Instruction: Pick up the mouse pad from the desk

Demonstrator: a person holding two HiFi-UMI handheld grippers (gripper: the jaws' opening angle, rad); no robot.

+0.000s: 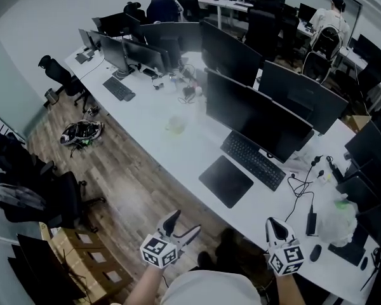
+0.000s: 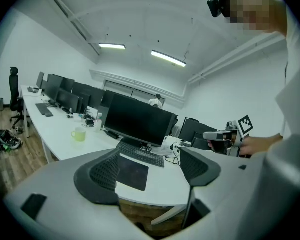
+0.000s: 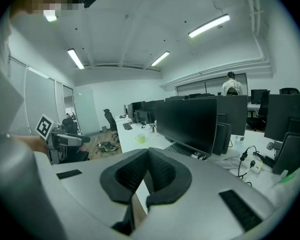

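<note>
The mouse pad (image 1: 226,181) is a dark rectangle lying flat on the white desk (image 1: 178,151), just in front of a black keyboard (image 1: 253,160). My left gripper (image 1: 183,225) hangs off the desk's near edge, short of the pad, jaws open and empty. In the left gripper view the mouse pad (image 2: 132,173) shows between the spread jaws of the left gripper (image 2: 150,156), well beyond them. My right gripper (image 1: 274,226) is held off the desk edge to the pad's right. In the right gripper view the right gripper (image 3: 147,154) is shut on nothing; the pad is hidden there.
A large monitor (image 1: 257,113) stands behind the keyboard. A green cup (image 1: 176,124) sits further left on the desk. Cables, a power brick (image 1: 311,221), a mouse (image 1: 315,253) and a plastic bag (image 1: 336,218) lie at the right. Office chairs (image 1: 44,192) stand on the wooden floor at left.
</note>
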